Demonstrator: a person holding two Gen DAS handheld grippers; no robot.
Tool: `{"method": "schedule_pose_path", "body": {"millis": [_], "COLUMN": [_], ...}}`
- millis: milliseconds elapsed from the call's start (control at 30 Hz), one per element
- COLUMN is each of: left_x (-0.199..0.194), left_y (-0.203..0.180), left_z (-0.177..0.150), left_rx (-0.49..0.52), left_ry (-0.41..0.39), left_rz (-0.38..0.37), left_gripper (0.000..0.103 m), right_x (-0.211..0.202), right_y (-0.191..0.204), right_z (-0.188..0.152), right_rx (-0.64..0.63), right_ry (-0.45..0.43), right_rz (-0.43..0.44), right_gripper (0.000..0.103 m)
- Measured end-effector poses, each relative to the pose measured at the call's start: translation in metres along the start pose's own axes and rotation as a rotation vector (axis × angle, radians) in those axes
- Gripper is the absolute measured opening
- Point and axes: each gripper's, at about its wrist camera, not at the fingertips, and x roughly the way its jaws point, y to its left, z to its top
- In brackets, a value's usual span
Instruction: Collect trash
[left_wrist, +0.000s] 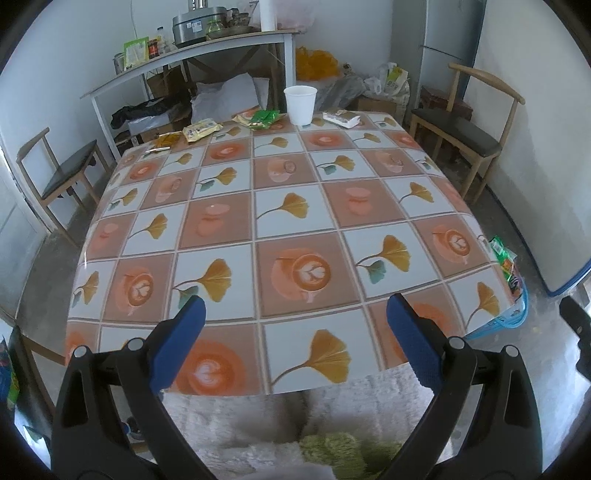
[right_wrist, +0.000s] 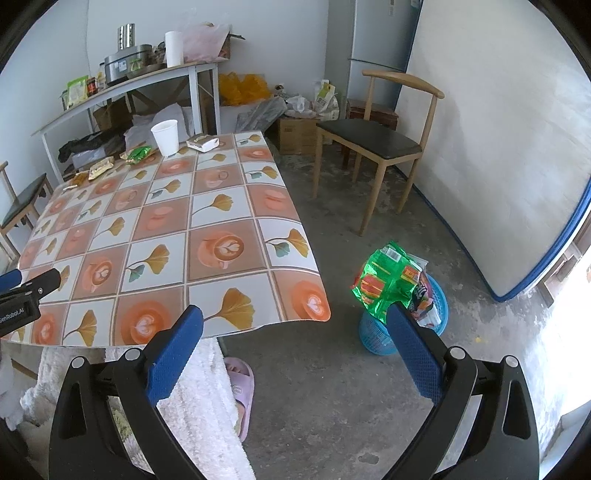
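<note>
While right tool (right_wrist: 295, 325) gapes, wrapper (right_wrist: 388, 280) beside (basket-top)

Stood on a grey concrete floor (right_wrist: 332, 387): a table (left_wrist: 280, 206) under a glossy cloth of ginkgo-leaf and latte squares. Lay in a row along its far edge: a white paper cup (left_wrist: 300, 105), upright; a white packet (left_wrist: 341, 118) just beside; green wrappers (left_wrist: 263, 119); a yellow packet (left_wrist: 201, 130); an orange wrapper (left_wrist: 168, 139). Stood on the floor near the table's corner: a blue basket (right_wrist: 384, 332).
</note>
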Motion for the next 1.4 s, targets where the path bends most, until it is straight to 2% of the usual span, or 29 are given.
{"method": "schedule_pose_path", "body": {"millis": [1400], "left_x": [-0.0011], "left_y": [-0.0037], "left_z": [-0.0035], "left_rx": [0.027], "left_ry": [0.009], "left_rz": [-0.01], "left_gripper": [0.094], "right_x": [0.0047], "right_y": [-0.001], "right_z": [0.0028], "right_rx": [0.005], "right_ry": [0.002], "right_rz": [0.013], "right_gripper": [0.096]}}
